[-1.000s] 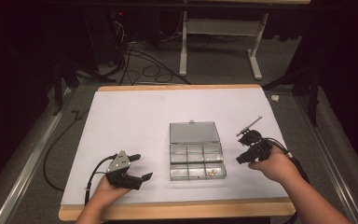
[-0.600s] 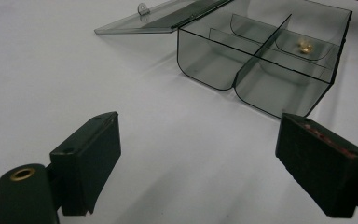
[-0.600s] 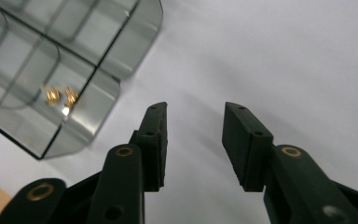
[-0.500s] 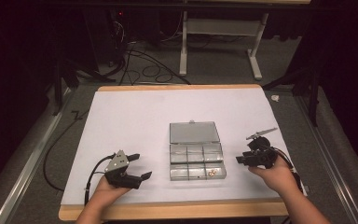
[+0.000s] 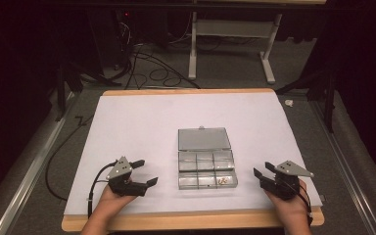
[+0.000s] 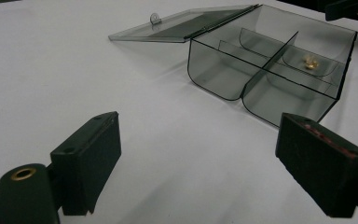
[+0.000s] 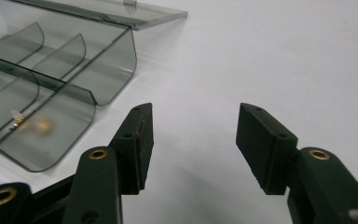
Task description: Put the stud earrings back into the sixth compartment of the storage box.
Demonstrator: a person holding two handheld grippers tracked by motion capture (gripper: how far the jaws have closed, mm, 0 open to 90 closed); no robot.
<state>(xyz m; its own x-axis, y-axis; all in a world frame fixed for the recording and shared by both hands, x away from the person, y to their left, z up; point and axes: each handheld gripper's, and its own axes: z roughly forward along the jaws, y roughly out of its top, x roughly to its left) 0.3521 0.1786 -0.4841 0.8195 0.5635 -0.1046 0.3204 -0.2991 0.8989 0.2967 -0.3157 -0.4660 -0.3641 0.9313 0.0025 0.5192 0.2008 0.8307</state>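
Resting right of the box (image 5: 206, 161), the right gripper (image 5: 264, 175) is hanging empty (jaws just widened); its gold piece (image 5: 222, 181) is lying inside, apparently delivered.

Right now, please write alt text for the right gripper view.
The right gripper holds its two black jaws open and empty above a white table. At left lies a clear compartment box, lid open, with a small gold piece inside.

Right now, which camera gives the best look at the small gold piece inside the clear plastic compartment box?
The left gripper view: the small gold piece sits sharp and unobstructed in a far compartment of the clear plastic compartment box. The right gripper view shows it blurred through the box wall; the high view shows it as a tiny speck.
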